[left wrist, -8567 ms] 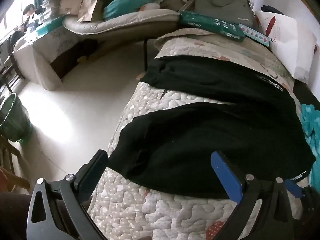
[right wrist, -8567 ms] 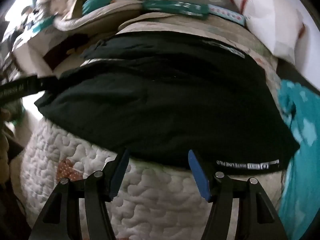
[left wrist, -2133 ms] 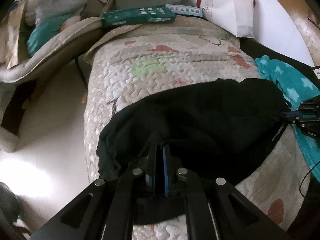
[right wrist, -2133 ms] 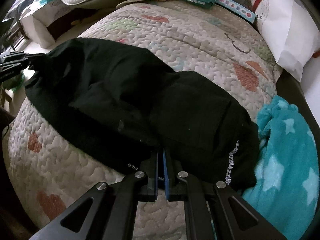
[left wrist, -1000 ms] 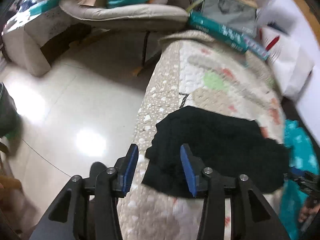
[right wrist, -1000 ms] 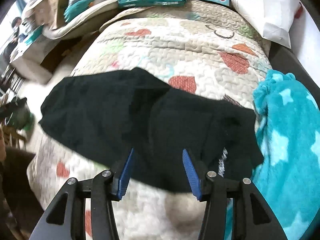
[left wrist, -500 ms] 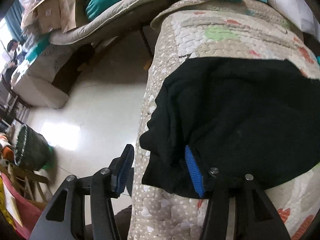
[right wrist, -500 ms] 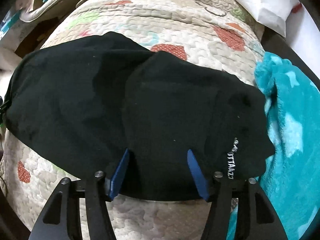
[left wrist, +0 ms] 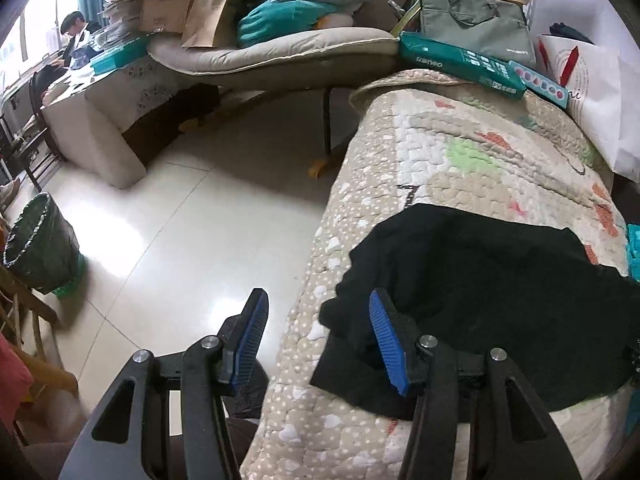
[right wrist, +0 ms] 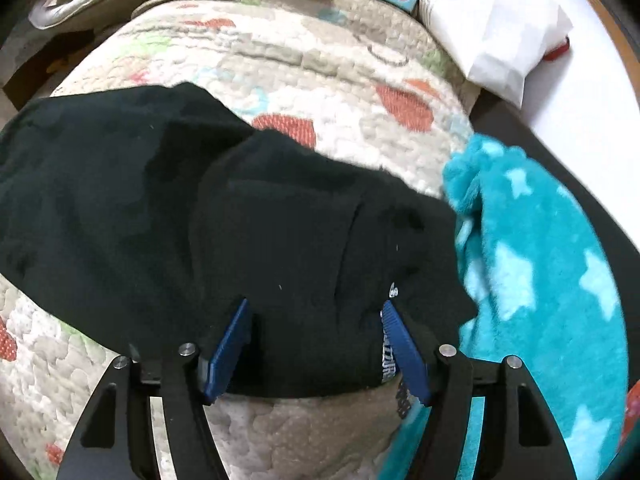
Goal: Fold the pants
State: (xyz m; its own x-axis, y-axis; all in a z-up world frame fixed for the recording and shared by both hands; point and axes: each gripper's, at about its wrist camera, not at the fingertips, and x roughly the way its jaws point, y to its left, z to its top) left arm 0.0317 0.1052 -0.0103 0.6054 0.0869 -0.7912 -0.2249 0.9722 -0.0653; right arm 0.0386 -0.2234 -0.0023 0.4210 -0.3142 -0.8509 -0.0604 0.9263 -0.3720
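1. Since two seconds back, both clamps on the cloth have been let go: the black pants [right wrist: 240,220] were pinched in shut jaws then, and now they are left lying folded in a bundle on the quilted cover [right wrist: 320,60].
2. Right gripper [right wrist: 316,340]: the jaws have just been opening and are spread wide. The near edge of the pants, white lettering included, is seen between the two blue pads [right wrist: 230,340], but no squeeze by either pad can be made out.
3. Left gripper [left wrist: 320,336]: the jaws are held about half open, nothing gripped. The pants' left corner [left wrist: 480,288] is found just beside and behind the right-hand pad [left wrist: 386,340]; the gap itself is taken up by cover edge and floor [left wrist: 180,220].
4. A teal star blanket [right wrist: 540,280] is touched by the pants on the right side.
5. A green bin [left wrist: 40,256] is seen on the floor, well apart from the pants.
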